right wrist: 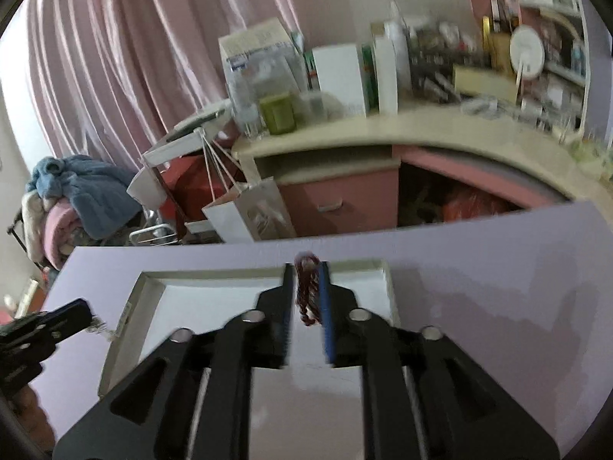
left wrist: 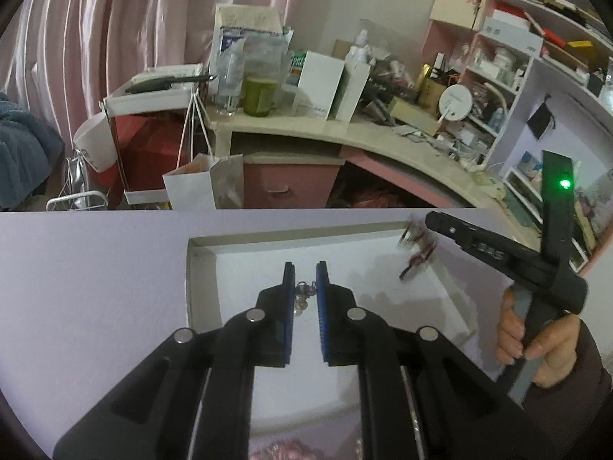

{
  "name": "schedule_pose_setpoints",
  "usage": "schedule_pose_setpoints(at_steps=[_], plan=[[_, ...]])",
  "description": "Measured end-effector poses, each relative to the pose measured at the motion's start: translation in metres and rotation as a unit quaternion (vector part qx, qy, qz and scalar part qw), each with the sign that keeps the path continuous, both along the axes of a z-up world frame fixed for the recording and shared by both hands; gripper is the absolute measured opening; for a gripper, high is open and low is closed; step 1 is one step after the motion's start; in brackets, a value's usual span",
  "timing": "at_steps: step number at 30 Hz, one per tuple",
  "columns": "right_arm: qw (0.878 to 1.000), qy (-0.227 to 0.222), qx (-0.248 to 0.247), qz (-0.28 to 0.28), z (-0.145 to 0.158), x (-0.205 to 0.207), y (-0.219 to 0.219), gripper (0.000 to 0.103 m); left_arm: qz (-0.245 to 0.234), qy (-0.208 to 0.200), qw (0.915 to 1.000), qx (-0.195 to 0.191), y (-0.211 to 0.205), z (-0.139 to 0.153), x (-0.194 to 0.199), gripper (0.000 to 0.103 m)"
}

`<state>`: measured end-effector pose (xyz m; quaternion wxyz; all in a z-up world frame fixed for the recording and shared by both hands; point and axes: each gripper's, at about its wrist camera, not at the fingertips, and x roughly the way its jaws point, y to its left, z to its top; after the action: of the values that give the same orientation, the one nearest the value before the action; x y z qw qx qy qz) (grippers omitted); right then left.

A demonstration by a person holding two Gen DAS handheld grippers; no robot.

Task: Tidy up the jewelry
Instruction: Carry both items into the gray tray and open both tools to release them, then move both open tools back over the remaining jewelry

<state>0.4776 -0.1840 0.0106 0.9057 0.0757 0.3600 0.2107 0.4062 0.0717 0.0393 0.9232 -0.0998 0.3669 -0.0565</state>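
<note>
A shallow white tray (left wrist: 203,268) sits on a lilac table. My left gripper (left wrist: 305,274) is shut on a small silver chain piece (left wrist: 302,295) that hangs between its pads over the tray. My right gripper (right wrist: 306,272) is shut on a dark red braided bracelet (right wrist: 307,291) and holds it above the tray's far edge (right wrist: 345,266). In the left wrist view the right gripper (left wrist: 433,226) shows at the tray's right corner with the blurred bracelet (left wrist: 415,249) dangling. In the right wrist view the left gripper (right wrist: 86,316) shows at the tray's left side with the chain (right wrist: 100,327).
The lilac table (left wrist: 95,287) ends at a far edge (left wrist: 115,211). Beyond it stand a cluttered beige and pink desk (left wrist: 306,134), a white paper bag (left wrist: 203,184), pink curtains (left wrist: 115,19) and shelves (left wrist: 517,57) at the right.
</note>
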Motion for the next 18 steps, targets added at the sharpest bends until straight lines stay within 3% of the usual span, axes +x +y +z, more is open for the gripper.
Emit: schedule_pose_setpoints(at_steps=[2,10,12,14,18], plan=[[1.000,-0.011,0.002,-0.010,0.001,-0.003,-0.007,0.048,0.000,0.002,1.0000,0.004,0.000,-0.006,0.006,0.011],[1.000,-0.005,0.014,-0.012,0.001,-0.024,-0.033,0.049,0.022,0.025,0.9993,0.017,0.001,-0.029,0.025,0.014],[1.000,-0.009,0.016,-0.005,0.006,-0.034,-0.035,0.049,0.027,0.019,0.9994,0.013,0.004,-0.027,0.017,0.035],[1.000,-0.024,0.016,0.005,0.016,-0.055,-0.038,0.048,0.034,0.007,0.9993,0.010,0.009,-0.019,0.003,0.047],[0.998,-0.044,0.020,0.027,0.029,-0.099,-0.042,0.049,0.042,-0.013,0.9990,0.003,0.020,-0.002,-0.042,0.060]])
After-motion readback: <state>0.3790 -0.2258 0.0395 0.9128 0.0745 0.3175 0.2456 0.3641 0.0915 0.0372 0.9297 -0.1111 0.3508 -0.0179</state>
